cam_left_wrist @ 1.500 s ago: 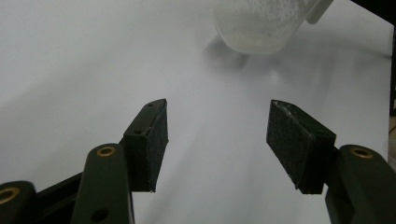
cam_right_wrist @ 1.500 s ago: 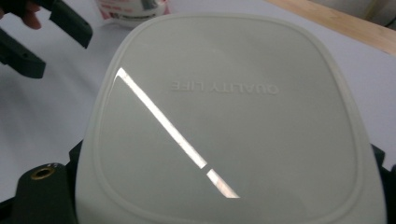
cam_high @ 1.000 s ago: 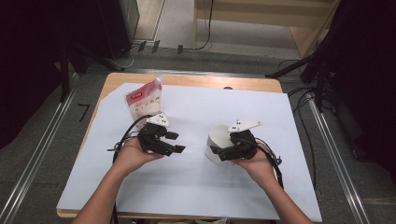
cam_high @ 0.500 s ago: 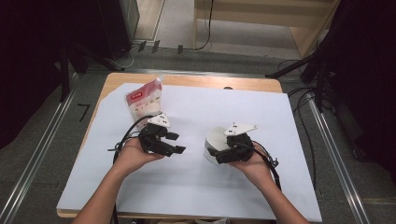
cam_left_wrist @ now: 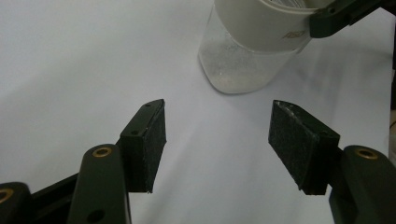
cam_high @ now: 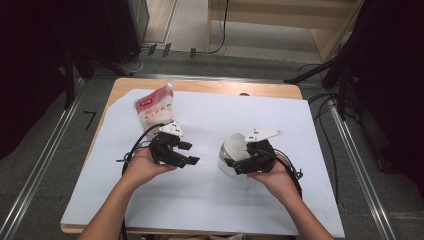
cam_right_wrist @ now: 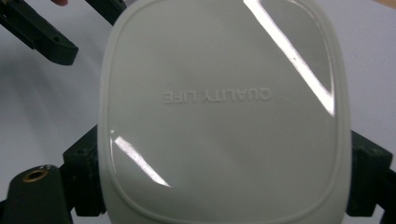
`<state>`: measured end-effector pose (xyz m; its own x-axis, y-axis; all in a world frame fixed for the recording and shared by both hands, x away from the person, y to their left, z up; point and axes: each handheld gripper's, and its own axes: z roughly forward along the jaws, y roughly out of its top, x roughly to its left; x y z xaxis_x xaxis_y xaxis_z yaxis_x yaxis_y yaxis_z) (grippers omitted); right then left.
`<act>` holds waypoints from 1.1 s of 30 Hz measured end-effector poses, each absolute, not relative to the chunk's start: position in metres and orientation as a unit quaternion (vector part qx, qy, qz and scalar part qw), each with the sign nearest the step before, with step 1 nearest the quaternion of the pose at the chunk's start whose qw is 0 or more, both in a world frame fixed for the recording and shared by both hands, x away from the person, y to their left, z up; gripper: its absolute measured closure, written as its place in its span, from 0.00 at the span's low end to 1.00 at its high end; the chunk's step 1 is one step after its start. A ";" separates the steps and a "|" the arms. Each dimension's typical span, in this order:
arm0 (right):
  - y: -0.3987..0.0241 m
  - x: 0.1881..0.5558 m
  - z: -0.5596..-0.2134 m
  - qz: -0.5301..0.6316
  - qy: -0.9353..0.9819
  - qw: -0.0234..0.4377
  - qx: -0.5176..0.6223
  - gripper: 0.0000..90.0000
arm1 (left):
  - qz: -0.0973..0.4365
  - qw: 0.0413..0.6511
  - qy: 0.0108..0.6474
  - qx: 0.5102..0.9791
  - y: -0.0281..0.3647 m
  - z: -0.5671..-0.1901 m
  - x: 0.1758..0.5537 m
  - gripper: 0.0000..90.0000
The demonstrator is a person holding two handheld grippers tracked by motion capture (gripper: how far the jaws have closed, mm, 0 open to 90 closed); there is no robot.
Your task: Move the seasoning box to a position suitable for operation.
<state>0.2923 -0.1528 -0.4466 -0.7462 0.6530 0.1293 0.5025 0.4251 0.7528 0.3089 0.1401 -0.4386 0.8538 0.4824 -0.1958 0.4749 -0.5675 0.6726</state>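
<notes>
- High view: the jar (cam_high: 231, 155) stands on the white sheet (cam_high: 210, 200) right of middle, with the right gripper (cam_high: 239, 165) clamped around its white lid (cam_high: 234, 145).
- Right gripper view puts that lid (cam_right_wrist: 224, 112) squarely between the two jaws, one on each side of the rim; I judge the grip is there to twist or lift the lid off, or simply to steady the jar.
- Left gripper (cam_high: 187, 154) hovers just left of the jar, apart from it, pointing toward it. Its jaws stand wide with nothing between them, and they have just been opening a touch further.
- Left gripper view looks along those jaws at the jar's clear body (cam_left_wrist: 243, 70) below the lid band. That aim suggests the left side is set to brace the body while the right works the lid.
- Jar contents: the clear wall shows a pale, grainy film, perhaps residue or a little powder; the view is too hazy to say how full it is.
- Bag (cam_high: 154, 107), red and white, stands near the far left corner of the sheet, well apart from both grippers; its contents are not visible.
</notes>
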 end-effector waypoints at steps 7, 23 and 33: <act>-0.155 0.295 -0.444 0.421 0.834 0.083 0.346 0.14 | 0.003 0.376 0.268 0.887 0.138 -0.439 0.308 0.42; -0.184 0.276 -0.406 0.450 0.823 0.084 0.336 0.19 | -0.008 0.382 0.258 0.887 0.125 -0.427 0.317 0.45; -0.197 0.264 -0.404 0.447 0.829 0.087 0.325 0.41 | -0.010 0.392 0.239 0.888 0.116 -0.414 0.327 0.53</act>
<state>0.2637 -0.1974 -0.4043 -0.7738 0.6165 0.1455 0.4602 0.3894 0.7978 0.3269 0.1157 -0.4137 0.8857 0.4163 -0.2055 0.4324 -0.5784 0.6917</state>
